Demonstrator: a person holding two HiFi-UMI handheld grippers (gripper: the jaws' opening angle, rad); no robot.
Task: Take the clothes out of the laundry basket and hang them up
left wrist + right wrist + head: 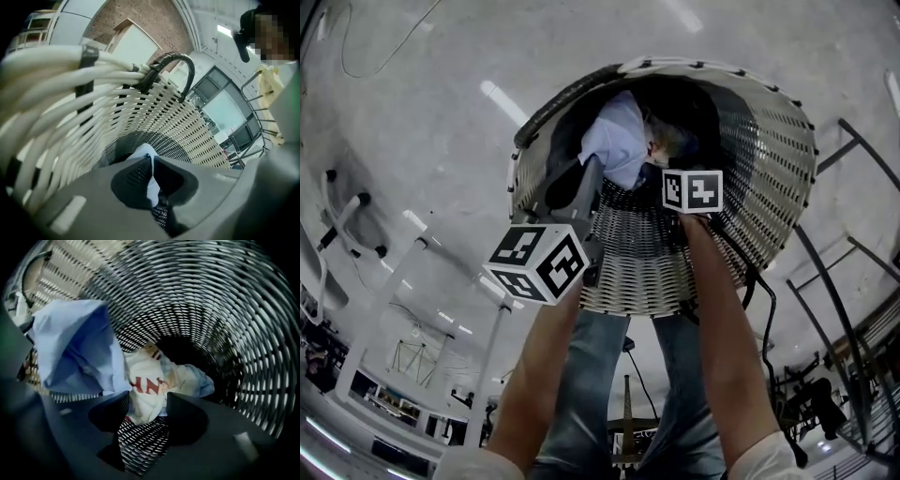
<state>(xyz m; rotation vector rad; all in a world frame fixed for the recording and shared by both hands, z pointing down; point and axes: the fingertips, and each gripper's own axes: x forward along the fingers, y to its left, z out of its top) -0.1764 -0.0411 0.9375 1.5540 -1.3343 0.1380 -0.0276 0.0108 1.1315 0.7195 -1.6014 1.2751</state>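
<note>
Reaching into the laundry basket (pixel 773 178) with both tools, the person looks to be near the start of the job. The left gripper (pixel 151 165) has its fingers pinched together on a fold of the light blue shirt (pixel 617 139). That shirt is drawn up along the basket's left wall, close to the rim, but it is not yet clear of it. The right gripper (pixel 147 401) points steeply down inside the basket, its fingers spread wide with nothing between them. Below their gap a white garment with red lettering (pixel 149 380) lies crumpled on the basket floor, and a scrap of pale blue cloth (pixel 202 382) lies just to its right. A dark metal rack (pixel 848 272) stands to the right of the basket. By my reckoning the blue shirt is partway out, the white one has yet to be gripped, and all the hanging is left to do
</note>
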